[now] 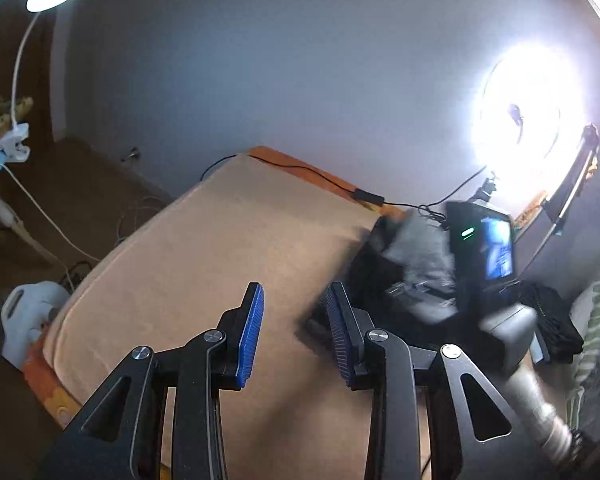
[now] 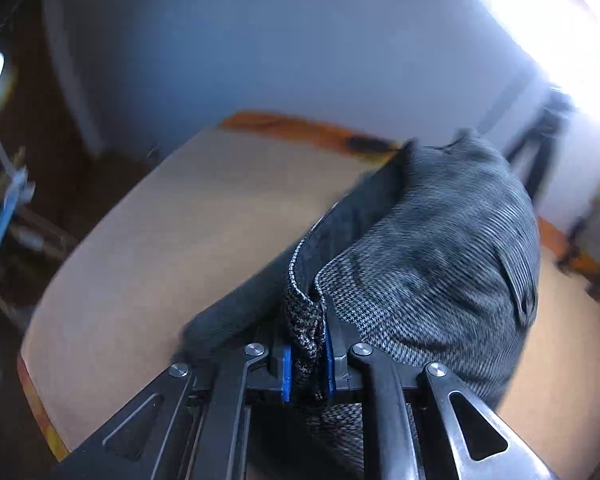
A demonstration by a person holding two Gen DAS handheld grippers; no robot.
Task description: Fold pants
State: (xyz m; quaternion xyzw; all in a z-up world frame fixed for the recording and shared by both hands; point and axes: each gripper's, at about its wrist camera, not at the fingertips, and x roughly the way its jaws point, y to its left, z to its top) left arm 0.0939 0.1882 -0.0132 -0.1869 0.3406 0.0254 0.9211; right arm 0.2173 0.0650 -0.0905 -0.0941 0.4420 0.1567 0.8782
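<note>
Gripping a bunched edge of the grey pants (image 2: pixel 440 248), our right tool (image 2: pixel 308 360) was clenched on cloth, the garment heaped just ahead. Our left tool (image 1: pixel 296 336) hung released over the tan surface (image 1: pixel 204 248). Next, we judged, came spreading them flat.

Counter (image 1: pixel 204 248): the tan top is bare left of the pants (image 2: pixel 432 264), open for a pass. The pants bunch up at its right end and block that side. A black cable (image 1: pixel 300 168) with an inline box runs along the far edge behind the pants. A ring light (image 1: pixel 528 120) on a stand rises behind them.
</note>
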